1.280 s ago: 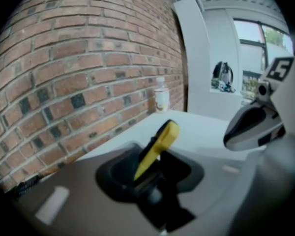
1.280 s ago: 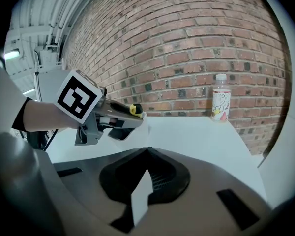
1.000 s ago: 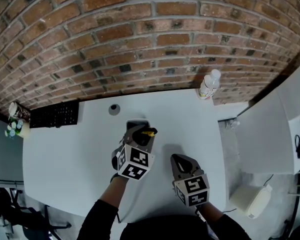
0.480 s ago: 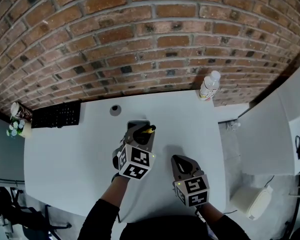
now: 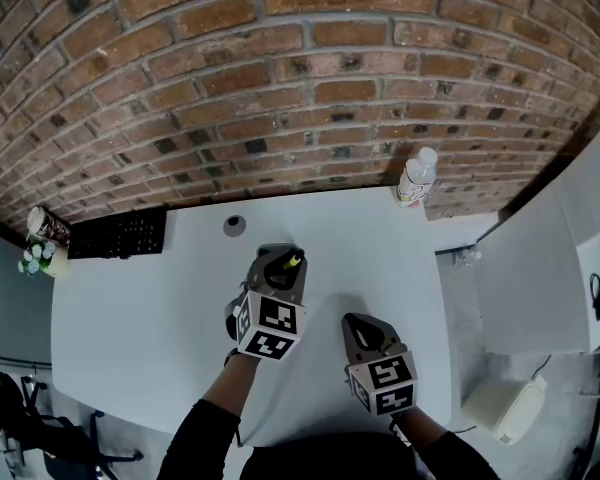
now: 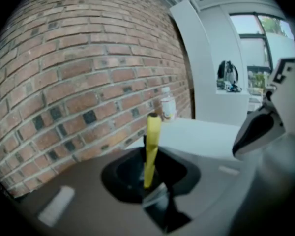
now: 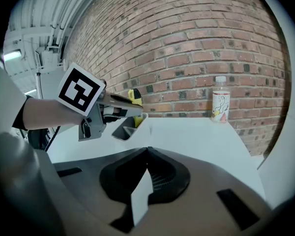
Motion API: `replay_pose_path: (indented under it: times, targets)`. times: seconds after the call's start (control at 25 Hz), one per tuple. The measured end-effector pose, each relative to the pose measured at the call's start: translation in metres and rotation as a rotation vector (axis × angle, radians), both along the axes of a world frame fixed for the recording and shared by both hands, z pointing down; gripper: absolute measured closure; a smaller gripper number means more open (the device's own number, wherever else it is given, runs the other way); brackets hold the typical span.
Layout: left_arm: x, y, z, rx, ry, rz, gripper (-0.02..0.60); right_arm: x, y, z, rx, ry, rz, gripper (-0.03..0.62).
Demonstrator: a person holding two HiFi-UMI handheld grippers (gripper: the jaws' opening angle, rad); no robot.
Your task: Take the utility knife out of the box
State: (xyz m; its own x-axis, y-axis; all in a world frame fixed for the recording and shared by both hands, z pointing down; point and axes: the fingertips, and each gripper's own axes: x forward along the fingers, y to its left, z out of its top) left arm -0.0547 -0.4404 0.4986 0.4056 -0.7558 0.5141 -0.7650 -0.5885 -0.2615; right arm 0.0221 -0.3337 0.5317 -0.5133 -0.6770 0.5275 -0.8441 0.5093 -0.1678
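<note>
Yellow utility knife [image 6: 151, 146] pinched in closing left claw [image 6: 150, 185].

Bottle [image 5: 417, 176], keyboard [image 5: 118, 234], brick wall [image 5: 280, 68]

Head view steeply down; gripper views low, toward brick wall [image 5: 300, 58]

No legible text — only square markers — left hand-held gripper [image 5: 283, 263], right hand-held gripper [image 5: 360, 320]
</note>
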Motion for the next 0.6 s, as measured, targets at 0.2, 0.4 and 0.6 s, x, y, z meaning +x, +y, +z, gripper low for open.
replay_pose_path:
  times: [0.2, 0.4, 0.6]
  targets:
    - [-0.002, 0.001, -0.012, 0.028, 0.015, -0.009, 0.508, -0.002, 0.002, -0.005, 0.013, 0.001, -0.006, 0.586]
    - [-0.003, 0.003, -0.026, 0.052, 0.036, -0.018, 0.508, -0.002, 0.005, -0.011, 0.028, 0.002, -0.010, 0.586]
    - [-0.003, 0.007, -0.040, 0.077, 0.050, -0.028, 0.508, -0.003, 0.005, -0.020, 0.050, 0.001, -0.012, 0.586]
